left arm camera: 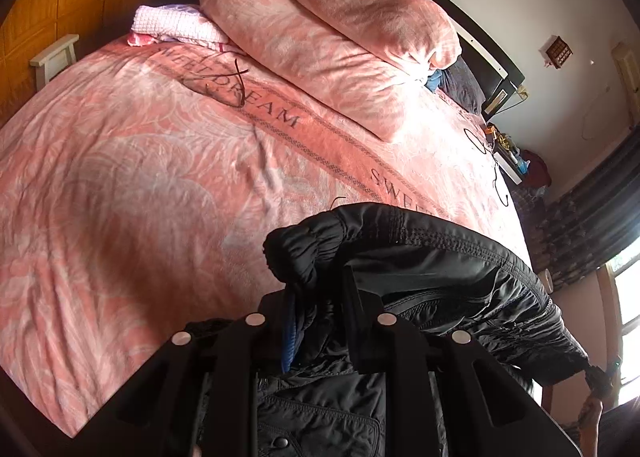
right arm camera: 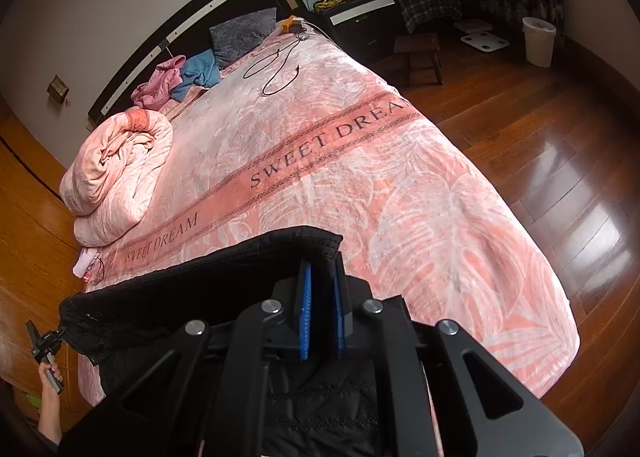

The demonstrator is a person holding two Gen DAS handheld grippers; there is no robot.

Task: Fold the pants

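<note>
Left wrist view: left claw (left arm camera: 316,297) clamps bunched waistband of black pants (left arm camera: 420,257); right claw (right arm camera: 322,297) pinches other waistband end. Pants hang stretched btwn both, above pink bed (right arm camera: 360,161), prob. to lay flat.

Bed (right arm camera: 360,185) bears rolled duvet (right arm camera: 116,173)
</note>
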